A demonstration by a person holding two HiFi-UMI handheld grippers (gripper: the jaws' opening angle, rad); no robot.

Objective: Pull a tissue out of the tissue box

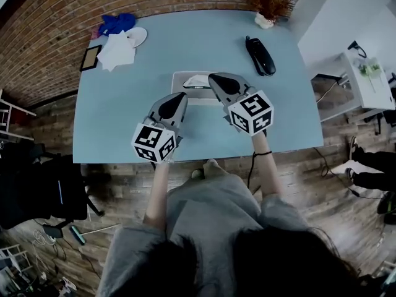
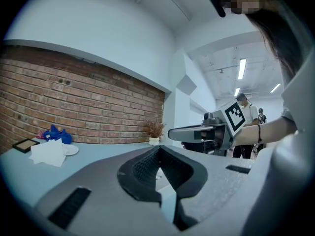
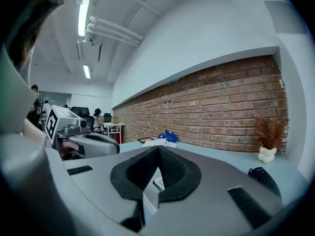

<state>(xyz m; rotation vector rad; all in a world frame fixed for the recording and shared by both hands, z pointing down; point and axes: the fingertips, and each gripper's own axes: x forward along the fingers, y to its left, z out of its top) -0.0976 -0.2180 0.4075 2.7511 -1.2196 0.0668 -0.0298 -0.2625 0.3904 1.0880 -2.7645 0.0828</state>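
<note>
The grey tissue box point(image 1: 184, 79) lies mid-table on the blue table point(image 1: 111, 116), with a white tissue point(image 1: 197, 80) sticking up from its slot. My left gripper point(image 1: 179, 96) hovers just in front of the box's near left side, its jaws together with nothing between them point(image 2: 157, 149). My right gripper point(image 1: 214, 77) reaches over the box's right end beside the tissue, also shut and empty point(image 3: 158, 149). Each gripper shows in the other's view: the right gripper point(image 2: 197, 132) and the left gripper point(image 3: 93, 144). A sliver of the box shows through the right jaws.
At the back left lie white papers point(image 1: 116, 49), a blue cloth point(image 1: 116, 23), a white plate point(image 1: 138, 36) and a small framed tablet point(image 1: 90, 57). A black phone point(image 1: 260, 55) and a dried plant in a vase point(image 1: 267, 8) stand back right. A brick wall point(image 1: 74, 17) runs behind.
</note>
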